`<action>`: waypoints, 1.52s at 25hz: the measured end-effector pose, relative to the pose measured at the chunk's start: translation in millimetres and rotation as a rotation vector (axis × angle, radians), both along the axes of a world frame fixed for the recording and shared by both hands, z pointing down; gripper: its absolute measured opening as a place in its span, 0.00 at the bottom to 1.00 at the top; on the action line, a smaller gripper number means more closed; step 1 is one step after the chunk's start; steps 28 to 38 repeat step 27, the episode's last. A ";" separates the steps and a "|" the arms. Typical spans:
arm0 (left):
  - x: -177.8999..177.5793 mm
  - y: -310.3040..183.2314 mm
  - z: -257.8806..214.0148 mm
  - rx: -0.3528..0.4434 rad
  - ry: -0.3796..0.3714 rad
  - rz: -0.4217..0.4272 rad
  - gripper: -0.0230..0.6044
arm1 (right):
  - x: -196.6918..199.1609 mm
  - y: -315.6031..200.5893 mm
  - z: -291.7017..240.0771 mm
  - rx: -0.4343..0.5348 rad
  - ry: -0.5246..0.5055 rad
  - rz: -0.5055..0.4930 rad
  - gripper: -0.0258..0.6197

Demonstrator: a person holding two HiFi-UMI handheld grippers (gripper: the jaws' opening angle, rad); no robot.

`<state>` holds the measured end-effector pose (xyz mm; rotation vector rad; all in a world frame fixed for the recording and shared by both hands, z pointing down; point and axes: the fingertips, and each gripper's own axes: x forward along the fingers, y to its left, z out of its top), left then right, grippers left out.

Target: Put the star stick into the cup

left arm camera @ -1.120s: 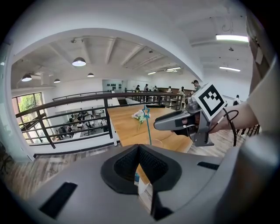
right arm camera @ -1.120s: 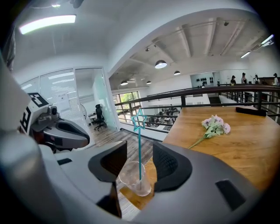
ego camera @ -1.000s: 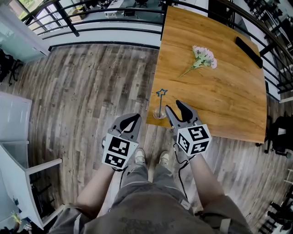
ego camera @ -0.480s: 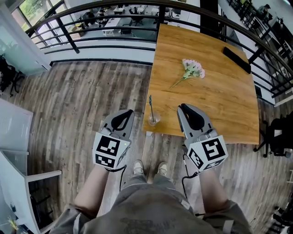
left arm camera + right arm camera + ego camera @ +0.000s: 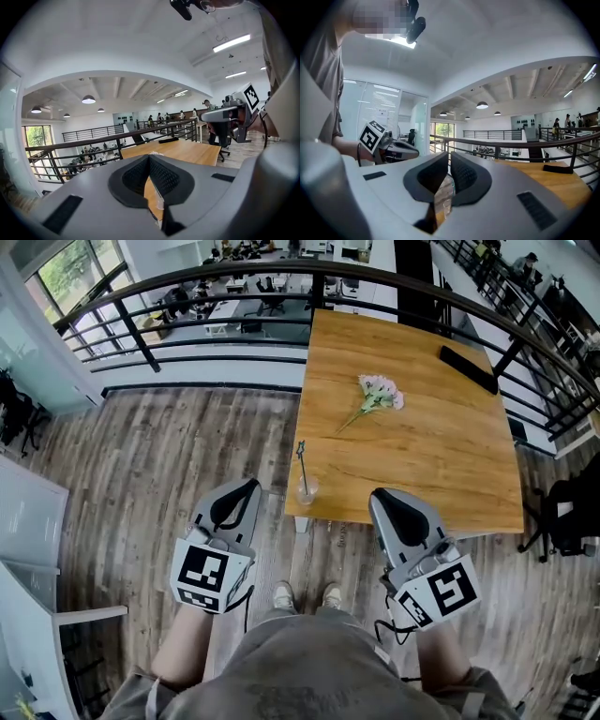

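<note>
the star stick (image 5: 302, 457) stands in the clear cup (image 5: 307, 490) at the near left corner of the table (image 5: 422, 456). the left gripper (image 5: 249, 486) and right gripper (image 5: 379, 495) sit either side of the cup, both apart from it, each with jaws pressed together on nothing. their cubes carry black-and-white square markers.

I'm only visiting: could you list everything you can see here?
table: one, light wood, beside the railing
cup: one, clear, table's near left corner
star stick: one, dark, standing in the cup
flowers: one bunch, pink, lying mid-table
flat bar: one, black, table's far right edge
railing: one, black, beyond the table
floor: one, grey-brown planks
shoes: two, pale, on the floor
left gripper: one, grey, shut, empty
right gripper: one, grey, shut, empty
</note>
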<state>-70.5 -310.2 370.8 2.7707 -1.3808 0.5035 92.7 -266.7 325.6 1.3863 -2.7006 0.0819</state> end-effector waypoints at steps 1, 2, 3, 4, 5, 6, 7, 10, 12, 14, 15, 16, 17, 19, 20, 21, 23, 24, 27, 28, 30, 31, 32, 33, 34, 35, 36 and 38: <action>0.3 4.5 -0.6 0.001 0.001 0.001 0.06 | -1.8 5.8 1.7 -0.006 -0.008 -0.014 0.10; 0.9 9.2 -0.6 0.001 0.001 0.002 0.06 | -3.5 11.4 3.6 -0.015 -0.026 -0.029 0.10; 2.0 13.8 0.5 -0.001 0.002 0.004 0.06 | -4.9 16.3 6.1 -0.027 -0.046 -0.042 0.10; 3.1 17.9 2.6 -0.005 0.001 0.006 0.06 | -6.3 20.4 9.4 -0.041 -0.058 -0.052 0.10; 4.1 21.5 5.8 -0.011 0.000 0.008 0.06 | -7.7 23.5 13.6 -0.053 -0.060 -0.059 0.10; 4.8 24.8 9.5 -0.019 -0.001 0.008 0.06 | -9.1 25.9 18.1 -0.063 -0.052 -0.063 0.10; 5.5 27.7 13.3 -0.028 0.000 0.009 0.06 | -10.5 27.8 22.4 -0.070 -0.040 -0.066 0.10; 7.1 32.8 20.3 -0.044 0.005 0.010 0.06 | -13.5 30.6 31.0 -0.082 -0.014 -0.076 0.10; 6.8 32.4 19.3 -0.045 0.008 0.009 0.06 | -14.2 29.4 31.0 -0.080 -0.007 -0.077 0.10; 6.2 31.5 16.6 -0.042 0.007 0.010 0.06 | -14.3 27.6 27.8 -0.072 -0.004 -0.075 0.10; 6.4 31.7 15.4 -0.041 0.005 0.012 0.06 | -13.8 27.1 25.9 -0.066 -0.003 -0.073 0.10; 6.8 31.9 14.2 -0.038 0.003 0.015 0.06 | -12.7 26.6 24.0 -0.060 -0.001 -0.070 0.10; 7.2 32.0 12.8 -0.035 0.003 0.017 0.06 | -11.2 25.8 22.0 -0.053 0.002 -0.066 0.10; 6.9 32.0 9.7 -0.030 0.004 0.013 0.06 | -9.0 24.3 17.9 -0.043 0.005 -0.062 0.10; 6.5 32.0 8.3 -0.027 0.005 0.011 0.06 | -8.2 23.6 16.5 -0.039 0.006 -0.061 0.10; 6.2 31.9 7.3 -0.025 0.006 0.009 0.06 | -7.3 22.9 15.5 -0.036 0.008 -0.060 0.10; 6.9 31.7 8.1 -0.026 0.003 0.011 0.06 | -4.3 20.9 14.9 -0.033 0.011 -0.053 0.10; 8.0 31.7 9.6 -0.028 -0.001 0.015 0.06 | -2.2 19.8 14.7 -0.033 0.011 -0.049 0.10; 12.7 33.2 13.8 -0.034 -0.012 0.029 0.06 | 4.0 17.1 13.5 -0.031 0.009 -0.036 0.10; 12.7 33.2 13.8 -0.034 -0.012 0.029 0.06 | 4.0 17.1 13.5 -0.031 0.009 -0.036 0.10; 12.7 33.2 13.8 -0.034 -0.012 0.029 0.06 | 4.0 17.1 13.5 -0.031 0.009 -0.036 0.10; 12.7 33.2 13.8 -0.034 -0.012 0.029 0.06 | 4.0 17.1 13.5 -0.031 0.009 -0.036 0.10; 12.7 33.2 13.8 -0.034 -0.012 0.029 0.06 | 4.0 17.1 13.5 -0.031 0.009 -0.036 0.10; 12.7 33.2 13.8 -0.034 -0.012 0.029 0.06 | 4.0 17.1 13.5 -0.031 0.009 -0.036 0.10; 12.7 33.2 13.8 -0.034 -0.012 0.029 0.06 | 4.0 17.1 13.5 -0.031 0.009 -0.036 0.10; 12.7 33.2 13.8 -0.034 -0.012 0.029 0.06 | 4.0 17.1 13.5 -0.031 0.009 -0.036 0.10; 12.7 33.2 13.8 -0.034 -0.012 0.029 0.06 | 4.0 17.1 13.5 -0.031 0.009 -0.036 0.10; 12.7 33.2 13.8 -0.034 -0.012 0.029 0.06 | 4.0 17.1 13.5 -0.031 0.009 -0.036 0.10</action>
